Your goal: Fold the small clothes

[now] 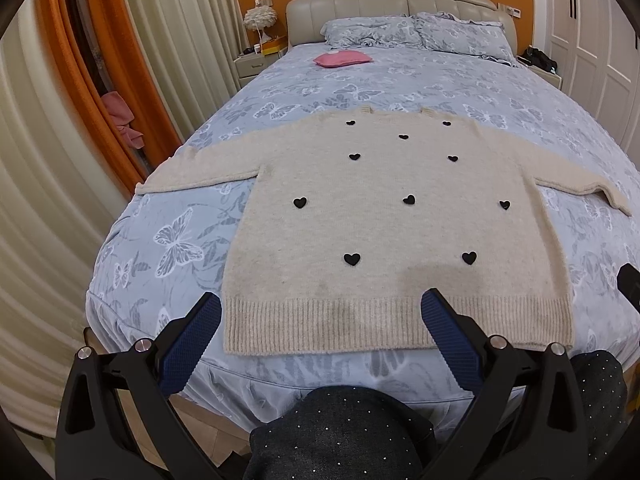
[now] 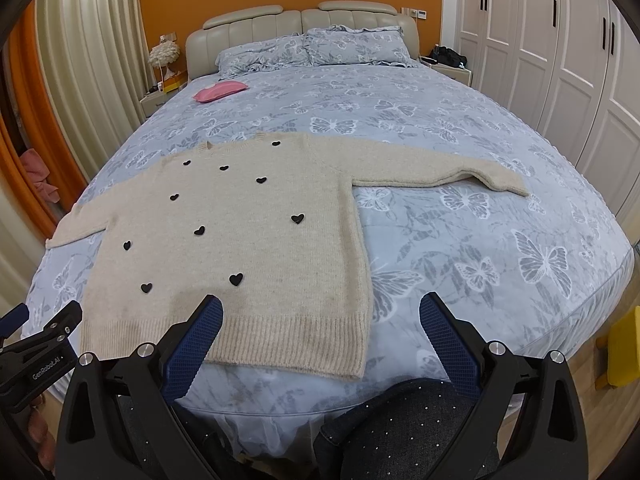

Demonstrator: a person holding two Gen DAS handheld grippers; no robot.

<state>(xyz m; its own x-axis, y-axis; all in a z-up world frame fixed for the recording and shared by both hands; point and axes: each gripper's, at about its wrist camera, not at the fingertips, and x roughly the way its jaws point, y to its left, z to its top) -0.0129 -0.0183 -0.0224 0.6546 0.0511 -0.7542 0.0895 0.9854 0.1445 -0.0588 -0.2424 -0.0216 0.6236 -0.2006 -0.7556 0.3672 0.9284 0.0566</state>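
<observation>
A cream knit sweater [image 1: 392, 224] with black hearts lies flat and face up on the bed, sleeves spread out to both sides, ribbed hem toward me. It also shows in the right wrist view [image 2: 256, 240]. My left gripper [image 1: 320, 308] is open and empty, hovering just above the hem near its left half. My right gripper [image 2: 320, 308] is open and empty, above the hem's right corner and the bare bedspread beside it. The left gripper's body [image 2: 40, 344] shows at the lower left of the right wrist view.
The bed [image 1: 168, 240] has a blue butterfly bedspread. A pink pouch [image 1: 342, 59] lies near the pillows [image 1: 416, 30]. Curtains [image 1: 48, 160] hang on the left, wardrobes [image 2: 560, 60] on the right. My dark-clad knees [image 1: 340, 432] are at the bed's foot. A yellow object [image 2: 624, 344] stands at the right.
</observation>
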